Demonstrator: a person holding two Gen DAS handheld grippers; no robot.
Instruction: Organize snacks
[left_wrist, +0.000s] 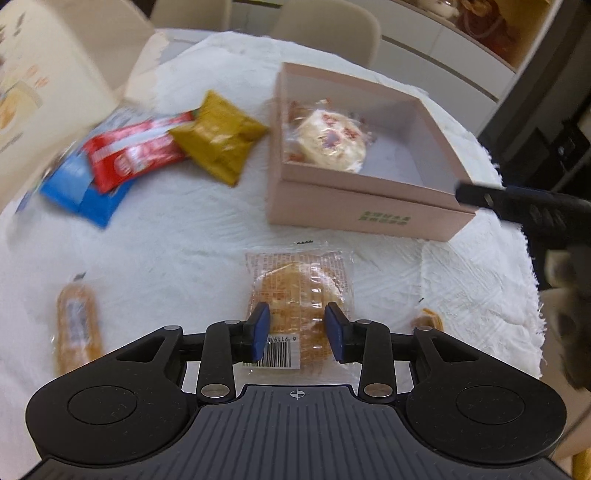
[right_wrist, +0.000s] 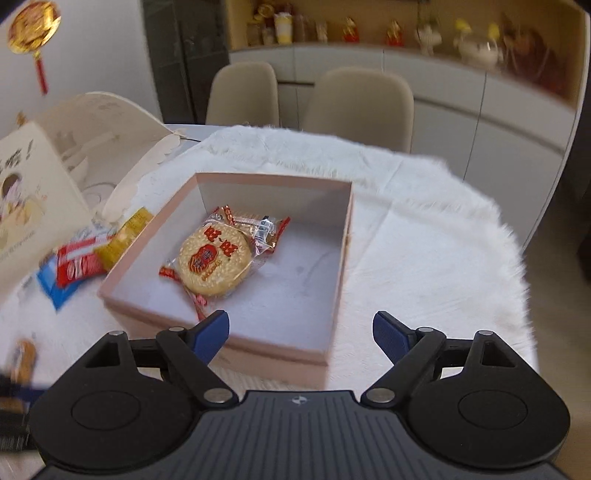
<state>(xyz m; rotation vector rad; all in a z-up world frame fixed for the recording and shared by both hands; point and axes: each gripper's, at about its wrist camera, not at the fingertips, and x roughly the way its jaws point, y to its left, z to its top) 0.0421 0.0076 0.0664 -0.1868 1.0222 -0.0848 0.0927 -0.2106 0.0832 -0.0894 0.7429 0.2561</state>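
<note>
Right wrist view: pink box (right_wrist: 334, 266) holds one wrapped rice cracker (right_wrist: 213, 260).

- A home dining room — beige dining chairs (right_wrist: 356, 105) stand at 12 o'clock behind the cloth-covered surface (right_wrist: 424, 236).
- A built-in shelf (right_wrist: 406, 35) at 1 o'clock carries ornaments and figurines.
- A red-and-gold hanging charm (right_wrist: 35, 33) decorates the wall at 10 o'clock.

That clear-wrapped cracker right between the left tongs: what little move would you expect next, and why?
Probably closing the left tongs on the cracker packet. Their blue pads sit on either side of it with a gap, not yet pinching, and it lies flat on the white cloth. The pink box just beyond, holding one round cracker, looks like its destination. The right tongs hang open over that box.
</note>
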